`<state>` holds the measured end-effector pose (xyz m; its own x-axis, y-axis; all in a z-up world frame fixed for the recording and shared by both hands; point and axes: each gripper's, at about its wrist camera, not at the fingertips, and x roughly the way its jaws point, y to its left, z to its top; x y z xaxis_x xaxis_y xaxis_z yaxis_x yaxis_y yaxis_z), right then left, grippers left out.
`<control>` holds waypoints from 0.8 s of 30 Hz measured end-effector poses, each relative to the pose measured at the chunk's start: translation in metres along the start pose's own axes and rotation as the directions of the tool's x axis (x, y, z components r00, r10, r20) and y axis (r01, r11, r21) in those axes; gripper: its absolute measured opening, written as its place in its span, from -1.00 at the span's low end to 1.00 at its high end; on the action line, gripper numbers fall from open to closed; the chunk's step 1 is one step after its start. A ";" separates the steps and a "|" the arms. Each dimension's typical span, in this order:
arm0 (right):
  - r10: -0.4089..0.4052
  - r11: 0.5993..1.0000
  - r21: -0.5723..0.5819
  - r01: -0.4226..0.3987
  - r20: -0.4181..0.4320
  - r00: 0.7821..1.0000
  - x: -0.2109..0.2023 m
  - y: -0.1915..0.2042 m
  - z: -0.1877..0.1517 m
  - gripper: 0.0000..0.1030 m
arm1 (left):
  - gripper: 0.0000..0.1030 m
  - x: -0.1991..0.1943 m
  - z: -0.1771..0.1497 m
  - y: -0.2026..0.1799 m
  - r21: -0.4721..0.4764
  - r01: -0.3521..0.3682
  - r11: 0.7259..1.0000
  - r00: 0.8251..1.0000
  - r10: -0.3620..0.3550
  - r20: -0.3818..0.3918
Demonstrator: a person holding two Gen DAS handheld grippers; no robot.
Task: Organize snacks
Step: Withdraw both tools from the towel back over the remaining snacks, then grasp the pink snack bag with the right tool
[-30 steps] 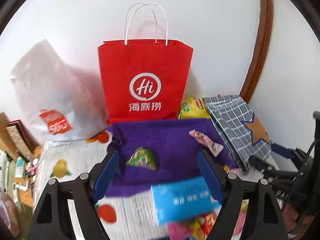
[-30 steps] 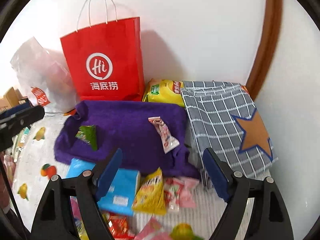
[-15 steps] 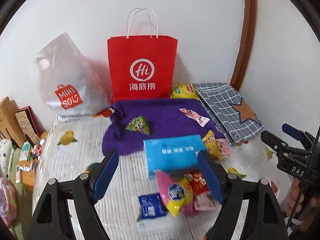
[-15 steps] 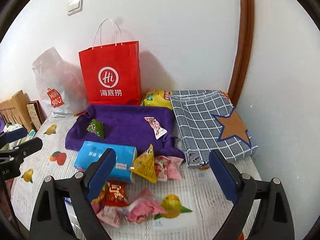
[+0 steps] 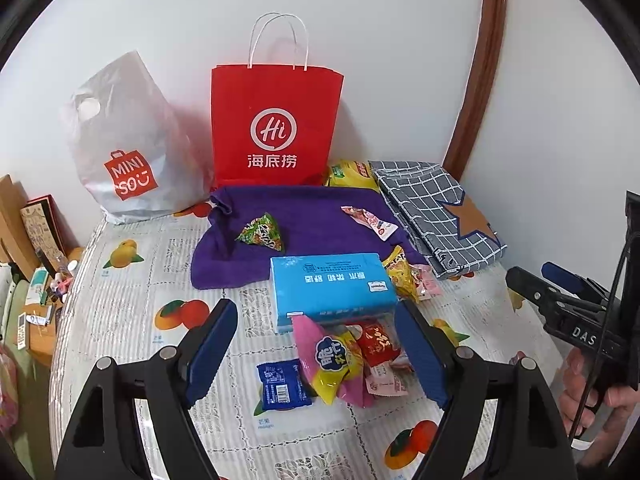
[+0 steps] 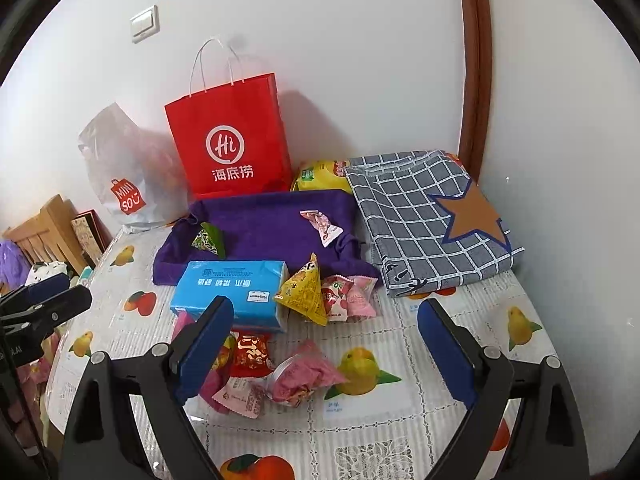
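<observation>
Several snack packets lie on a fruit-print tablecloth [image 5: 132, 304]: a pink-yellow packet [image 5: 334, 362], a blue packet [image 5: 282, 386], a red packet [image 6: 250, 354], a yellow triangle packet [image 6: 306, 292] and a pink bag [image 6: 302, 378]. A green triangle packet [image 5: 262, 236] and a pink candy [image 5: 368, 220] lie on a purple cloth [image 5: 304, 208]. A blue tissue pack [image 5: 330, 288] sits in front of the cloth. My left gripper [image 5: 316, 348] is open and empty above the near packets. My right gripper [image 6: 324, 354] is open and empty above the pink bag.
A red paper bag [image 5: 276, 128] and a white Miniso bag [image 5: 124, 152] stand against the back wall. A yellow chip bag [image 6: 320, 174] and a folded checked cloth [image 6: 424, 216] lie at the back right. The table edge runs along the left, with clutter [image 5: 36, 280] below.
Both grippers have pulled back and risen from the purple cloth, so the whole table and the near snack packets have come into view. Both stay open.
</observation>
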<state>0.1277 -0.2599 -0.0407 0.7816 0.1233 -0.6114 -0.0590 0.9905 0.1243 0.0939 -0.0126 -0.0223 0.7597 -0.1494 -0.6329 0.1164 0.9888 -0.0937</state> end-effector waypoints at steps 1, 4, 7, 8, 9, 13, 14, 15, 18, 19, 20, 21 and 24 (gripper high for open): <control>-0.002 1.000 0.003 0.002 -0.001 1.000 0.002 0.000 0.001 0.81 | 0.55 0.001 0.000 0.001 -0.002 0.003 1.000 1.000 -0.003 -0.003; 0.000 1.000 0.018 0.000 -0.008 1.000 0.006 -0.001 0.001 0.81 | 0.55 0.010 0.006 0.001 -0.012 -0.034 0.999 0.999 0.034 -0.036; 0.041 0.999 0.009 -0.041 0.016 0.999 0.005 -0.001 -0.002 0.81 | 0.55 0.008 0.014 0.000 -0.013 -0.025 1.000 0.999 0.025 -0.030; 0.051 0.999 0.009 -0.051 0.020 0.999 0.007 0.000 -0.002 0.81 | 0.55 0.007 0.015 -0.001 -0.005 -0.021 1.000 1.000 0.021 -0.020; 0.060 0.998 0.013 -0.060 0.019 0.998 0.010 0.001 0.000 0.81 | 0.55 0.005 0.017 0.000 0.005 -0.017 1.000 1.000 0.017 -0.009; 0.067 0.998 -0.002 -0.067 0.017 0.998 0.018 0.010 0.009 0.81 | 0.55 0.010 0.023 0.007 -0.018 -0.041 0.999 0.999 0.041 -0.016; 0.065 0.998 -0.006 -0.064 0.032 0.997 0.016 0.013 0.010 0.81 | 0.55 0.009 0.024 0.008 -0.021 -0.045 0.999 0.999 0.045 -0.019; 0.068 0.998 -0.013 -0.067 0.046 0.997 0.014 0.014 0.009 0.81 | 0.55 0.008 0.023 0.008 -0.019 -0.043 0.999 0.999 0.042 -0.016; 0.086 0.995 -0.047 -0.084 0.052 0.995 0.012 0.021 0.003 0.81 | 0.55 0.007 0.020 0.012 -0.014 -0.046 0.999 0.999 0.046 -0.012; 0.087 0.994 -0.063 -0.084 0.050 0.995 0.012 0.023 0.000 0.81 | 0.55 0.008 0.019 0.013 -0.018 -0.050 0.999 0.999 0.050 -0.016; 0.083 0.994 -0.077 -0.079 0.047 0.995 0.014 0.025 -0.002 0.81 | 0.55 0.009 0.018 0.015 -0.025 -0.052 0.998 0.998 0.052 -0.021; 0.078 0.994 -0.083 -0.074 0.047 0.996 0.014 0.025 -0.003 0.81 | 0.55 0.010 0.017 0.018 -0.033 -0.051 0.998 0.998 0.051 -0.023; 0.071 0.993 -0.102 -0.065 0.060 0.996 0.016 0.025 -0.007 0.81 | 0.55 0.009 0.014 0.025 -0.054 -0.037 0.998 0.999 0.036 -0.022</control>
<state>0.1340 -0.2323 -0.0528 0.8111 0.1897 -0.5533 -0.1725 0.9815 0.0837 0.1132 0.0103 -0.0195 0.7493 -0.1134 -0.6524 0.0530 0.9923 -0.1116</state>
